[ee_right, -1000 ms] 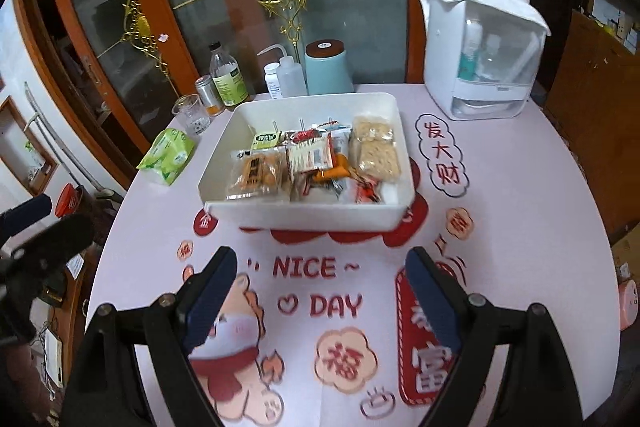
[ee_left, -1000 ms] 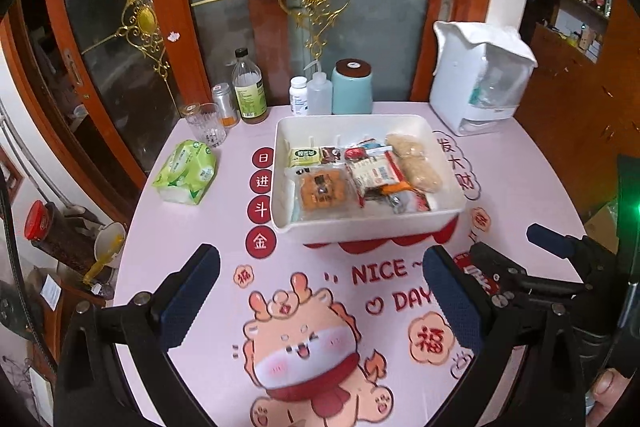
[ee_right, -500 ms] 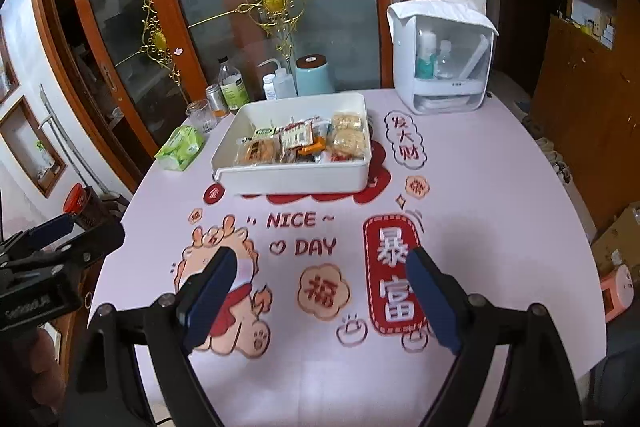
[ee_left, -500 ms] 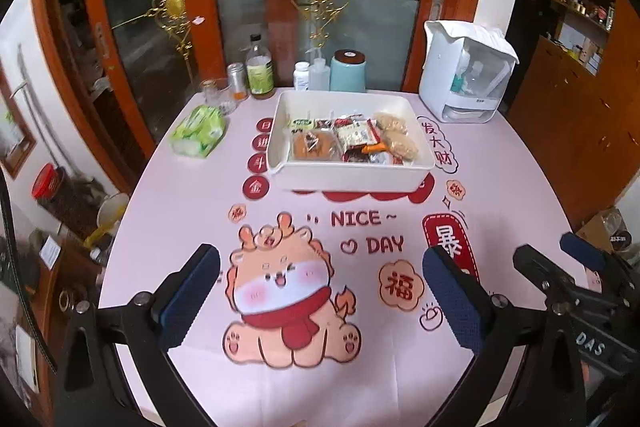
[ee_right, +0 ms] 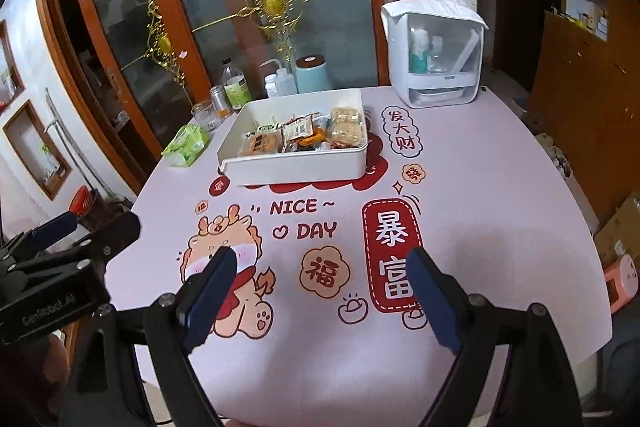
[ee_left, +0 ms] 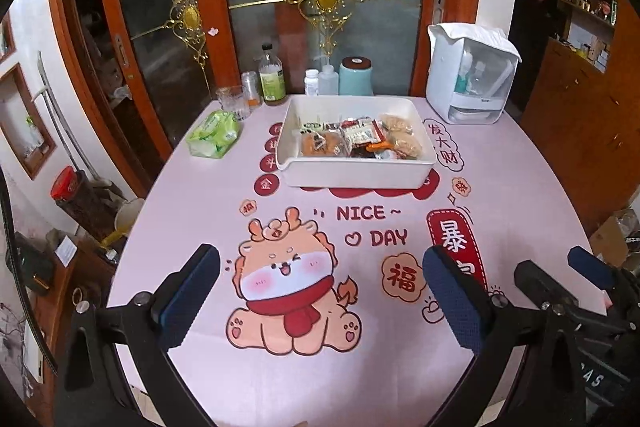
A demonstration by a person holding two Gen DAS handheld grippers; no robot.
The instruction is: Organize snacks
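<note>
A white tray [ee_left: 352,175] [ee_right: 296,169] holds several wrapped snacks [ee_left: 360,139] [ee_right: 304,137] at the far side of the round pink table. My left gripper [ee_left: 320,291] hangs open over the near edge, above the cartoon dragon print, with nothing between its blue pads. My right gripper [ee_right: 320,291] is also open and empty, over the near edge by the red banner print. Both stand well back from the tray. The right gripper also shows at the lower right of the left wrist view, the left one at the lower left of the right wrist view.
A green tissue pack [ee_left: 214,135] lies left of the tray. Behind it stand a glass [ee_left: 234,101], bottles [ee_left: 272,79] and a teal canister [ee_left: 356,77]. A white organizer box [ee_left: 470,75] sits at the back right. Glass doors stand behind the table.
Both grippers have pulled back from the tray toward the near table edge; the tray looks smaller and farther. Their jaws stayed open.
</note>
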